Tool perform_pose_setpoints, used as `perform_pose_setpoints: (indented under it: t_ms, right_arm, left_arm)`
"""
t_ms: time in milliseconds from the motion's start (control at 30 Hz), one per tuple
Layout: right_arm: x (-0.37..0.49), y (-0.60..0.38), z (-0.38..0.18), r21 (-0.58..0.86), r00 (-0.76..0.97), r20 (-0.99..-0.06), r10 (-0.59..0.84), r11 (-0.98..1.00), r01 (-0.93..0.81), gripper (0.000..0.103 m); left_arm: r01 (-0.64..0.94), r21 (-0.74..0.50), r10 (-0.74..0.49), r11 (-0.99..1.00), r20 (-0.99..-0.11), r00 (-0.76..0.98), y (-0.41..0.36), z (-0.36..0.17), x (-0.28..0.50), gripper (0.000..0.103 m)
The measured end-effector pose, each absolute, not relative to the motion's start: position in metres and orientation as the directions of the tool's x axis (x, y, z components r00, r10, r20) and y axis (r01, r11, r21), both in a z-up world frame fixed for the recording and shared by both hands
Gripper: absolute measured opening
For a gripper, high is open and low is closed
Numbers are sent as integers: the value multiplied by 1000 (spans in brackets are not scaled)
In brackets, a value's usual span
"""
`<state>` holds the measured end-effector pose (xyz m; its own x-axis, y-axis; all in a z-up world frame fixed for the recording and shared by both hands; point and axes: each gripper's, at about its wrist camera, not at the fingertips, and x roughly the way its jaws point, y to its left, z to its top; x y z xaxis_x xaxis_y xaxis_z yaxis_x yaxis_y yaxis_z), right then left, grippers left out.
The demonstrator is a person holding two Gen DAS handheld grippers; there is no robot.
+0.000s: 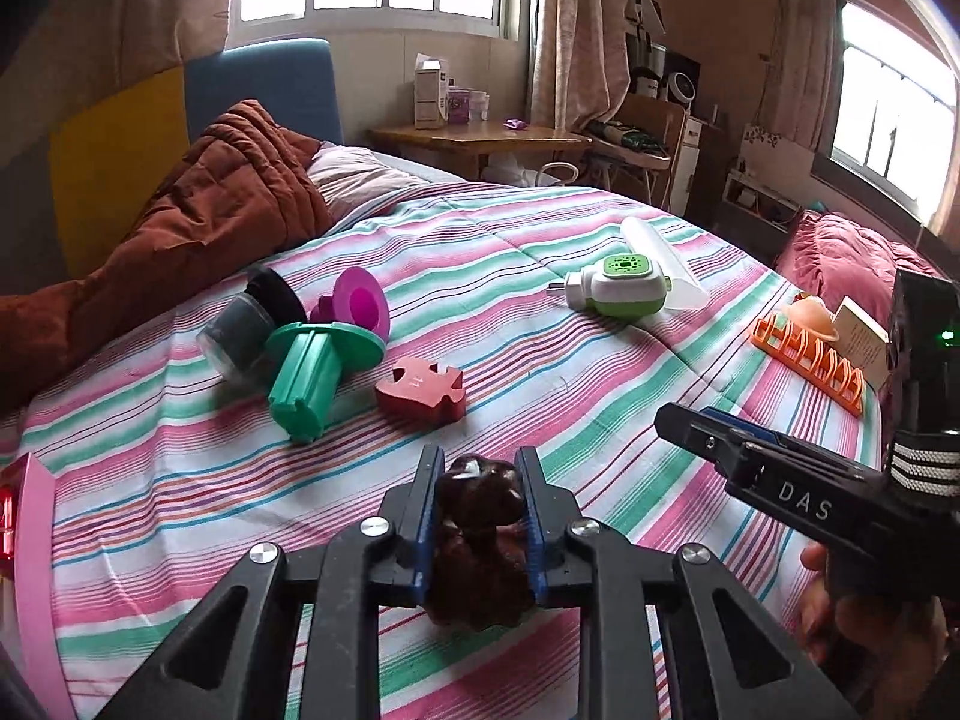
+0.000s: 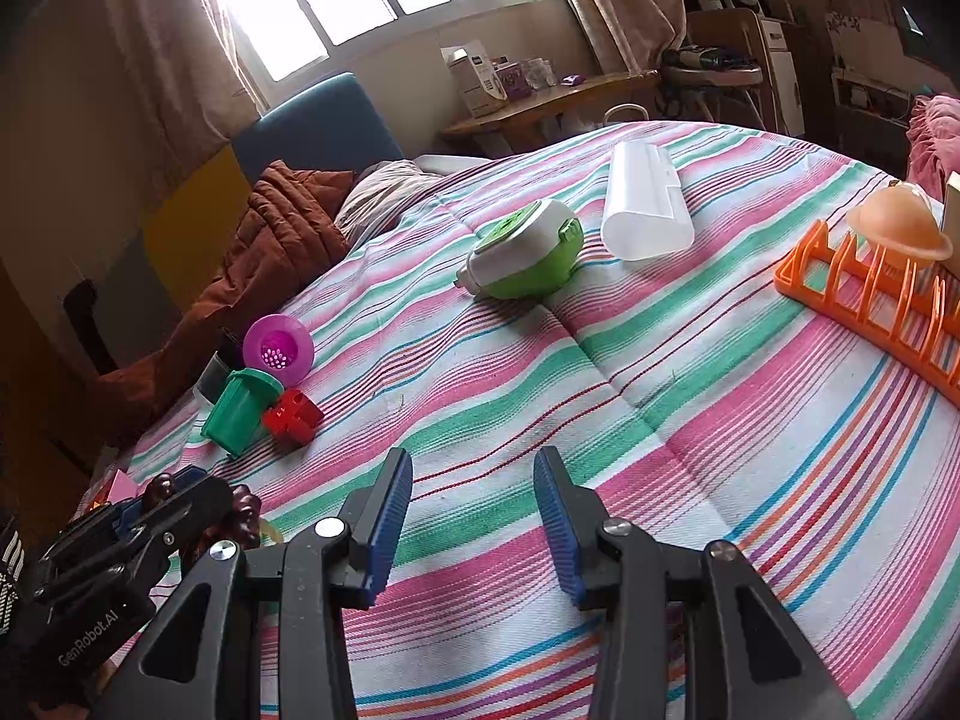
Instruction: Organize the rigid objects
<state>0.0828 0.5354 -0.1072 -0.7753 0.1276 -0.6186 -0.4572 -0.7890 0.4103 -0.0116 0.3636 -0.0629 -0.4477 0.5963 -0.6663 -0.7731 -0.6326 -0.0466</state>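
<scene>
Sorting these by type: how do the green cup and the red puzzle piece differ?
The green cup is a flanged, ribbed cylinder tipped on its side; the red puzzle piece is a flat block with knobbed edges, lying flat. The cup leans against the purple strainer; the piece lies apart in the left wrist view. Both rest on the striped bedspread.
</scene>
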Motion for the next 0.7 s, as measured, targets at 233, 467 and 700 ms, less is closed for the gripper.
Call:
perform_pose_setpoints:
  t_ms: [233,467,700]
  right_arm:
    - [83,536,-108,410,-775,-619,128,-789,-457,43]
    - [83,534,-107,398,-770,-623,136,-793,-462,43]
    - [68,510,-89,294,-764,-633,122,-875,-384,42]
  left_arm:
    - [-703,-24,541,-711,-658,-524,310,-61,-9,24]
    - [-644,-94,536,-760,-650,-538,270,-65,-17,24]
    - [-660,-122,570,-741,-635,-522,267,-69,-17,24]
